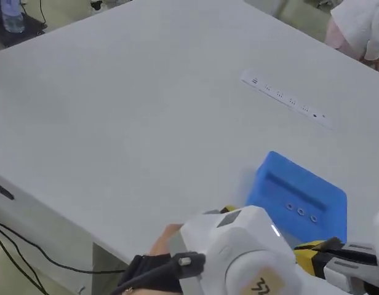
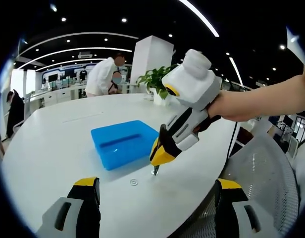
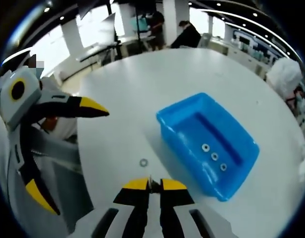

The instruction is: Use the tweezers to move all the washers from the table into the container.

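I count four washers: three inside my one blue container, right of centre, one on the table, lower centre. One tweezers, one power strip.

Three washers in container; one washer on table beside it

It is bright here, and the light comes from above. At the top of my left gripper view, long strip lamps shine on a dark ceiling. The windows at the upper left of my right gripper view are washed out white. The white worktop looks even, with no hard glare. The blue container has a soft shadow just below it. Both gripper views bend at the edges. The head view is a bit fuzzy.
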`<state>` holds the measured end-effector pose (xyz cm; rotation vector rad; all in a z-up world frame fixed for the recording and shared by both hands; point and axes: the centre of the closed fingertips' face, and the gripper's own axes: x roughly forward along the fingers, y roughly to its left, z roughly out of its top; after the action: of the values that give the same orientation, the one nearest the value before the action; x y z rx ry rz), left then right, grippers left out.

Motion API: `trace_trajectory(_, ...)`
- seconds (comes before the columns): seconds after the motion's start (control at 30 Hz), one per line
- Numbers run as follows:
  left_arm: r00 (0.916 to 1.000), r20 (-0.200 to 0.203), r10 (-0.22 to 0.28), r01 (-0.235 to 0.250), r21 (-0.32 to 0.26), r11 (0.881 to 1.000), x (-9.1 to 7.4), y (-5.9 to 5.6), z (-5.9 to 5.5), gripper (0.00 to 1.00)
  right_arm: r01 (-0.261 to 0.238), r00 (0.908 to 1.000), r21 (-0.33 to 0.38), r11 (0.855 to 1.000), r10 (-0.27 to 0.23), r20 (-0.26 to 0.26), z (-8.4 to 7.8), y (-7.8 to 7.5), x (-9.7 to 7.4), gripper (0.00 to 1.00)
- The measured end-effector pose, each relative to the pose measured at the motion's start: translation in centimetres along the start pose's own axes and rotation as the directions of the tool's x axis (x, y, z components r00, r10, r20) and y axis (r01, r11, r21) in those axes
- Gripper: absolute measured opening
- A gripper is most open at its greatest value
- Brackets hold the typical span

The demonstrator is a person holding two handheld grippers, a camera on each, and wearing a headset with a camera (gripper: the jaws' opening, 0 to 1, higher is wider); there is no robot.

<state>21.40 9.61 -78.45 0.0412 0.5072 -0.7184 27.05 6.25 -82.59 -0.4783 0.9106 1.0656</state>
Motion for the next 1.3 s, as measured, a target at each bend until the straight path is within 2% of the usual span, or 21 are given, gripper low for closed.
trace_trajectory(0.1,0.9999,0.000,-0.012,0.012,0.004,1.000,0.0,-0.2,0.0,0.99,0.018,0.9997,-0.008,1.000,-0.018,0.018,0.3,0.0,0.3,0.04)
trace_trajectory(0.13,0.9997,0.014,-0.018,0.018,0.014,1.000,-0.1,-0.4,0.3,0.99,0.021,0.9995,-0.015,1.000,-0.021,0.024,0.4,0.0,0.4,0.04)
trace_trajectory(0.2,0.9994,0.029,-0.020,0.020,-0.003,1.000,-0.2,-0.3,0.5,0.99,0.030,0.9991,-0.027,0.999,-0.029,0.029,0.6,0.2,0.7,0.04)
trace_trajectory(0.23,0.9994,0.033,-0.014,0.015,-0.017,1.000,-0.3,-0.1,0.5,0.99,0.037,0.9988,-0.043,0.998,-0.036,0.032,0.7,0.2,0.8,0.04)
trace_trajectory(0.33,0.9970,0.078,0.003,0.003,-0.078,0.997,-0.6,0.4,1.2,0.99,0.046,0.9984,-0.084,0.995,-0.043,0.035,0.9,0.5,1.2,0.04)
trace_trajectory(0.43,0.9940,0.102,0.038,-0.030,-0.077,0.997,-0.9,0.9,1.5,0.99,0.046,0.9982,-0.094,0.995,-0.042,0.043,1.1,0.8,1.6,0.05)
trace_trajectory(0.5,0.9929,0.110,0.044,-0.036,-0.072,0.997,-1.0,0.9,1.7,0.99,0.049,0.9983,-0.126,0.991,-0.044,0.039,1.2,0.9,1.8,0.05)
trace_trajectory(0.6,0.9955,0.090,0.028,-0.021,-0.071,0.997,-0.8,0.5,1.3,0.99,0.049,0.9983,-0.171,0.984,-0.043,0.039,1.3,1.3,2.1,0.05)
trace_trajectory(0.73,0.9977,0.062,0.026,-0.024,-0.030,0.999,-0.7,0.1,0.9,0.99,0.031,0.9988,-0.209,0.977,-0.022,0.043,1.2,1.7,2.4,0.06)
trace_trajectory(0.83,0.9981,0.055,0.029,-0.029,-0.010,1.000,-0.7,-0.1,0.8,0.99,0.023,0.9984,-0.205,0.979,-0.012,0.055,1.0,1.4,2.4,0.06)
trace_trajectory(0.87,0.9972,0.063,0.042,-0.042,0.000,0.999,-0.8,0.0,1.0,0.99,0.018,0.9979,-0.191,0.981,-0.005,0.065,1.0,1.3,2.3,0.06)
trace_trajectory(1.0,0.9970,0.067,0.039,-0.040,0.012,0.999,-0.8,-0.5,1.1,0.99,0.014,0.9959,-0.170,0.985,0.001,0.091,0.9,1.1,2.2,0.05)
trace_trajectory(1.1,0.9969,0.074,0.027,-0.027,0.001,1.000,-0.7,-0.9,1.4,0.99,0.013,0.9937,-0.157,0.987,0.005,0.112,0.9,1.1,2.2,0.05)
trace_trajectory(1.2,0.9924,0.120,0.031,-0.029,-0.017,0.999,-0.8,-0.7,2.4,0.99,0.013,0.9925,-0.146,0.989,0.005,0.122,0.9,1.1,2.1,0.05)
trace_trajectory(1.3,0.9920,0.120,0.041,-0.035,-0.047,0.998,-0.8,-0.4,2.1,0.99,0.010,0.9900,-0.119,0.993,0.007,0.141,0.8,0.9,1.8,0.05)
